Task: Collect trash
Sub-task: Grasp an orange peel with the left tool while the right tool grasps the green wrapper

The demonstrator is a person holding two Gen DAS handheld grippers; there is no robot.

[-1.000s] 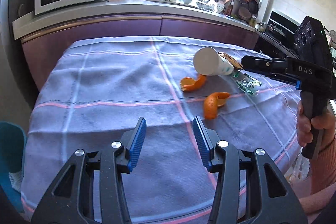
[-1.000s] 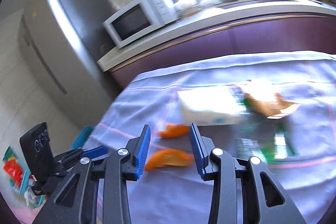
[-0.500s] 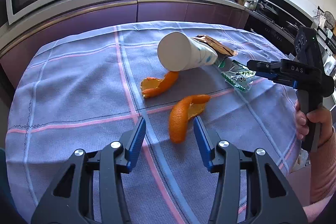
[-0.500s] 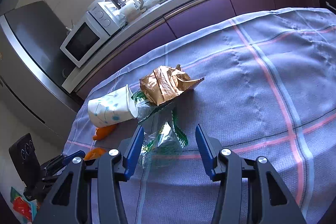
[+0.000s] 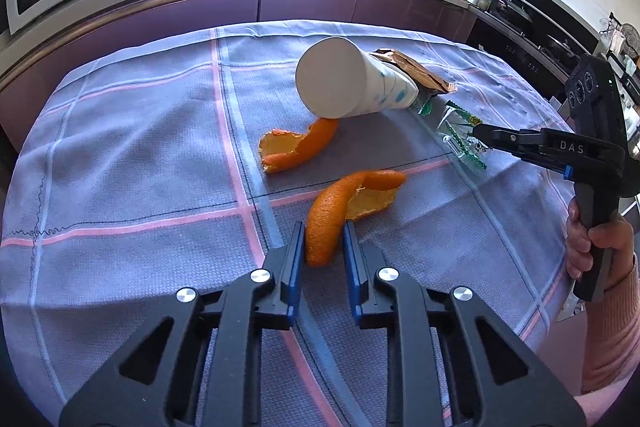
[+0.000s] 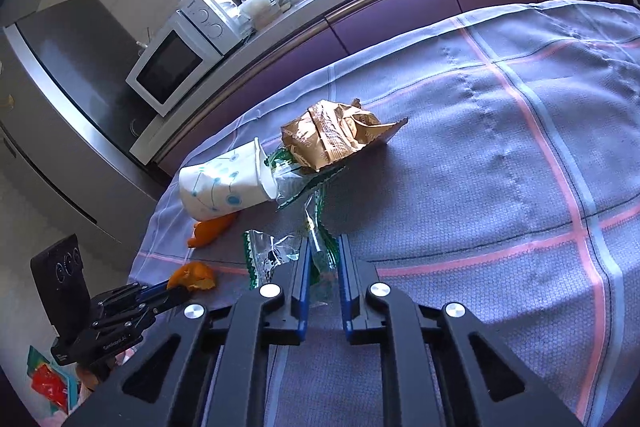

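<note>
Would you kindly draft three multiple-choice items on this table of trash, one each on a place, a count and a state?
1. Where is the nearer orange peel?
A. between the left gripper pads
B. inside the cup
C. on the counter

2. How many orange peel pieces lie on the tablecloth?
A. one
B. two
C. four

3. How is the paper cup standing?
A. upright
B. upside down
C. lying on its side

Answers: 1 A, its end sits between the blue pads; 2 B, the nearer one and the far peel; 3 C, its round base faces the left camera.
</note>
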